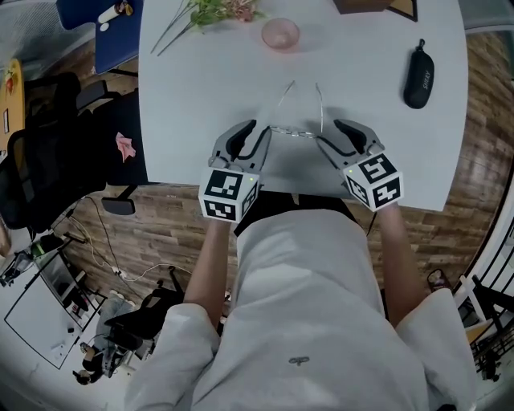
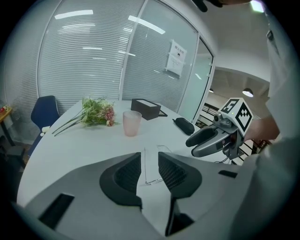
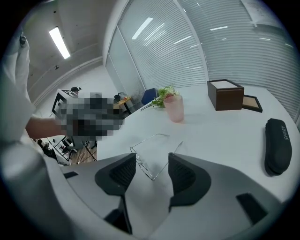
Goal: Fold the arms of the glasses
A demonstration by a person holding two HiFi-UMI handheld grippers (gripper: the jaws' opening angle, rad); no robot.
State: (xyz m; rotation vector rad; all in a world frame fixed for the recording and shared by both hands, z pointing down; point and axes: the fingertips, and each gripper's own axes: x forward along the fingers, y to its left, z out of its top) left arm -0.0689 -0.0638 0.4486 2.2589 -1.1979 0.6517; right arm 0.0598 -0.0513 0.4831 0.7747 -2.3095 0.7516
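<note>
Thin wire-rimmed glasses [image 1: 295, 122] lie on the white table [image 1: 193, 96] near its front edge, both arms spread open and pointing away from me. My left gripper [image 1: 259, 130] is at the frame's left end. In the left gripper view its jaws [image 2: 149, 171] stand apart, with the left hinge corner of the glasses [image 2: 151, 180] between them, untouched. My right gripper [image 1: 331, 132] is at the frame's right end. In the right gripper view its jaws [image 3: 152, 173] are open round the right corner of the glasses [image 3: 151, 174], with gaps on both sides.
Farther back on the table stand a pink cup [image 1: 280, 34], a bunch of flowers [image 1: 210, 11] and a dark box [image 1: 375, 6]. A black glasses case [image 1: 418, 74] lies at the right. A blue chair [image 1: 112, 32] and a black chair [image 1: 48, 160] stand left of the table.
</note>
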